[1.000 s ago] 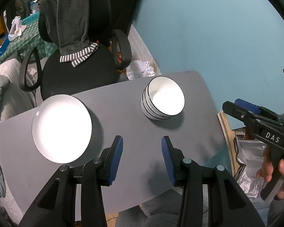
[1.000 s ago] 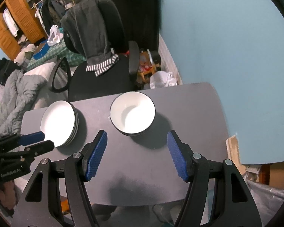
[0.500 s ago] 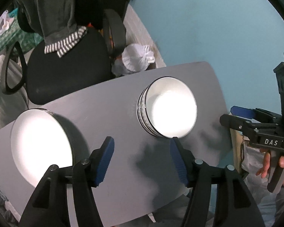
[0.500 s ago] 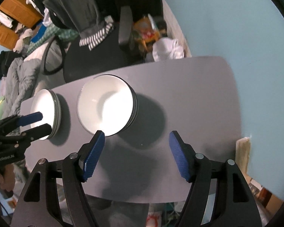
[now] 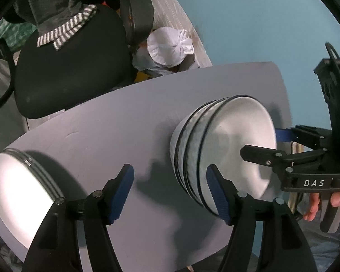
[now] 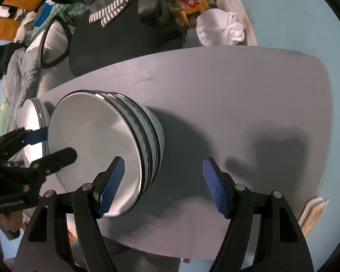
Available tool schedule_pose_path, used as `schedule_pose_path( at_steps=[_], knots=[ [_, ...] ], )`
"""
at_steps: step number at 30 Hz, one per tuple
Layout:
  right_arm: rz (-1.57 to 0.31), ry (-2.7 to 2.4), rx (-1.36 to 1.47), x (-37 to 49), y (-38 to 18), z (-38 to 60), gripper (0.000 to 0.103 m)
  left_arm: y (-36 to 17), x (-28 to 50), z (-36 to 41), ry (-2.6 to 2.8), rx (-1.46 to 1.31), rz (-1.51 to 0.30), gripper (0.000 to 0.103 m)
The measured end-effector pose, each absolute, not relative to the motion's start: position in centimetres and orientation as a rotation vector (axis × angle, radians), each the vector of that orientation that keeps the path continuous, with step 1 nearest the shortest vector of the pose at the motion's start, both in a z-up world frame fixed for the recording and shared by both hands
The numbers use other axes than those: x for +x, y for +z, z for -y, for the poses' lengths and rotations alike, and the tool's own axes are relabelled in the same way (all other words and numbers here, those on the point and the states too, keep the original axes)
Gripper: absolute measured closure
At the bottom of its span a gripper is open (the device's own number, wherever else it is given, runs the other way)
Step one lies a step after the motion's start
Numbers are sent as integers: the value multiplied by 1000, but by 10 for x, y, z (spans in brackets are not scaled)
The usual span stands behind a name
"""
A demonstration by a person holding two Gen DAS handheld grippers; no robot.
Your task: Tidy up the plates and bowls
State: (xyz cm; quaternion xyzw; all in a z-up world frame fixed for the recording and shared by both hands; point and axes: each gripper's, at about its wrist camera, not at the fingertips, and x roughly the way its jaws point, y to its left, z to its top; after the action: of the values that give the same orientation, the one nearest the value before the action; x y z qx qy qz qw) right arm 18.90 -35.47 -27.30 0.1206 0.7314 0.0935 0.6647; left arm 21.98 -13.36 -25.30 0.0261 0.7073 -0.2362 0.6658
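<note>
- Left wrist view: the left tool stands with its pads apart and nothing between them; its jaws have just been opening. Its right pad sits at the near wall of the bowls, whether touching I cannot tell through the blur.
- The bowls are a nested stack on the grey surface; the plates lie to the bowls' left, near the surface's edge.
- The right tool is also spread wide and holds nothing, its left pad over the bowls' near rim and its right pad over bare surface.
- Risk: both tools crowd the bowls from opposite sides. If each closes on a rim at once, they could tug the stack apart or tip it.
- Risk: a pad catching only the top bowl's rim might lift that one and drag the nested ones askew; glazed walls look slippery.
- Risk: a downward knock on the rim could shove the stack toward the plates, and ceramic may chip.
</note>
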Motion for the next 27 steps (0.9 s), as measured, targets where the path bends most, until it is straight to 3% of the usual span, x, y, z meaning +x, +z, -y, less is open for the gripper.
schedule_pose_path(
  at_steps=[16, 25, 27],
  knots=[
    [-1635, 368, 275, 204, -294, 336, 32, -279, 231, 137, -576, 46, -1674, 35],
    [-1677, 402, 447, 202, -311, 350, 32, -286, 233, 138, -620, 24, -1703, 35],
    [-1685, 415, 437, 202, -310, 349, 42, -286, 232, 137, -614, 18, -1701, 35]
  ],
)
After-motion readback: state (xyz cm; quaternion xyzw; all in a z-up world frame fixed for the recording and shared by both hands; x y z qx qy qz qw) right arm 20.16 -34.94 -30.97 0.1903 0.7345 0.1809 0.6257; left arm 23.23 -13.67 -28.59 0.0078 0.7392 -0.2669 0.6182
